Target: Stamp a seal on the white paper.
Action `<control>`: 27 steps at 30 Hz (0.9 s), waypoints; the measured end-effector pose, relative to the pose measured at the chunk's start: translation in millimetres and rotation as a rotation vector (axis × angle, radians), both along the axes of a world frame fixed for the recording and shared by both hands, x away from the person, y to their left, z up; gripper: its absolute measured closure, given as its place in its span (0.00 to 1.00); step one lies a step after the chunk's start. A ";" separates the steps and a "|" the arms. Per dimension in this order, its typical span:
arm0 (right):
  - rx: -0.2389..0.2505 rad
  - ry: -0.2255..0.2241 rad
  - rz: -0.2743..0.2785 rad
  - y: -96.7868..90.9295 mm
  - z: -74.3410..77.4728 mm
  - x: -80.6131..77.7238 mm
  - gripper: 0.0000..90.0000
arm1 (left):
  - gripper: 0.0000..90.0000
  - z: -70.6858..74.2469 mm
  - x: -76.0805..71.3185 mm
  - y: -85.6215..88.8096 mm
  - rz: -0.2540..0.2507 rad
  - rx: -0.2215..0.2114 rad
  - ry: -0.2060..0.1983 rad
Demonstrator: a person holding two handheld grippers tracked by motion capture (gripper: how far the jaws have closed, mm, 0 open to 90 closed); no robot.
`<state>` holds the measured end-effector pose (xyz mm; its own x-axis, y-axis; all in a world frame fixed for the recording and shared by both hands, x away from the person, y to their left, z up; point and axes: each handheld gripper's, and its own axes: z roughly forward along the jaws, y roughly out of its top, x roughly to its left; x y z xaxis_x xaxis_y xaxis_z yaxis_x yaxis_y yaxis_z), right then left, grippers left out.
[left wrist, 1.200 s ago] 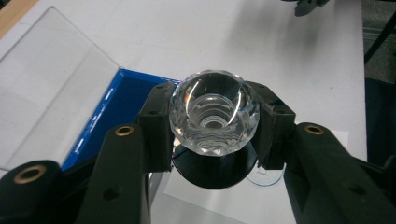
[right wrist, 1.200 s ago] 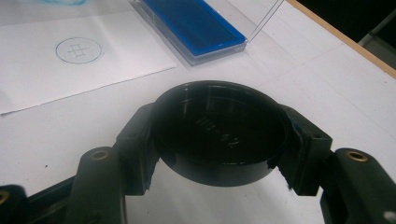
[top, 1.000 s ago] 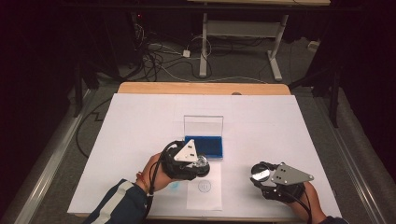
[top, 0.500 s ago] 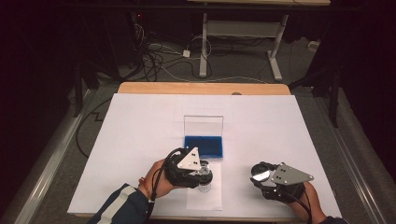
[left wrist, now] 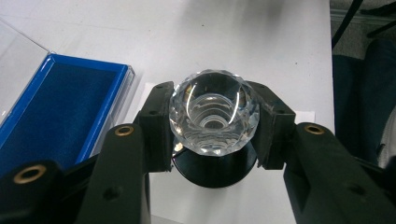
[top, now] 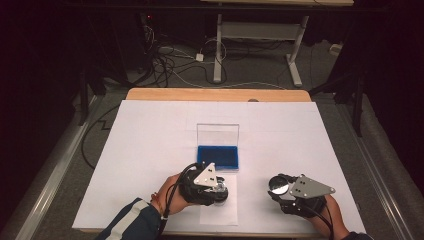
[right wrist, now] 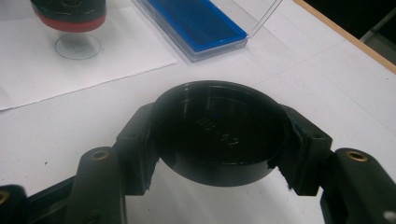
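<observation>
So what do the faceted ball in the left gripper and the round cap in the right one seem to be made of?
Faceted ball: clear glass or crystal by the look, polished; its cut faces throw bright highlights and you can see through it. Round cap: glossy black, likely plastic; its smooth inside mirrors faint light, though metal can't be excluded.

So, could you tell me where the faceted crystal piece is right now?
The faceted crystal piece sits clamped in the left gripper, low in the high view over the paper sheet, just in front of the open blue case.
</observation>
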<state>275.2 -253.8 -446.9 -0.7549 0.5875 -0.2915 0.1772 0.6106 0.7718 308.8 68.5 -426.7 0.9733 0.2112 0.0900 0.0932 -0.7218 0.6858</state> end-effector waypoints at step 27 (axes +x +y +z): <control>-0.001 0.005 -0.003 -0.4 -0.6 -0.1 0.42 | 0.60 -19.2 5.1 -3.3 0.001 0.045 0.028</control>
<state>275.1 -254.1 -447.5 -0.7543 0.5898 -0.2884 0.1827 0.6105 0.7707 313.9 65.2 -445.9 0.9753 0.2088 0.0726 0.1126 -0.7518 0.6497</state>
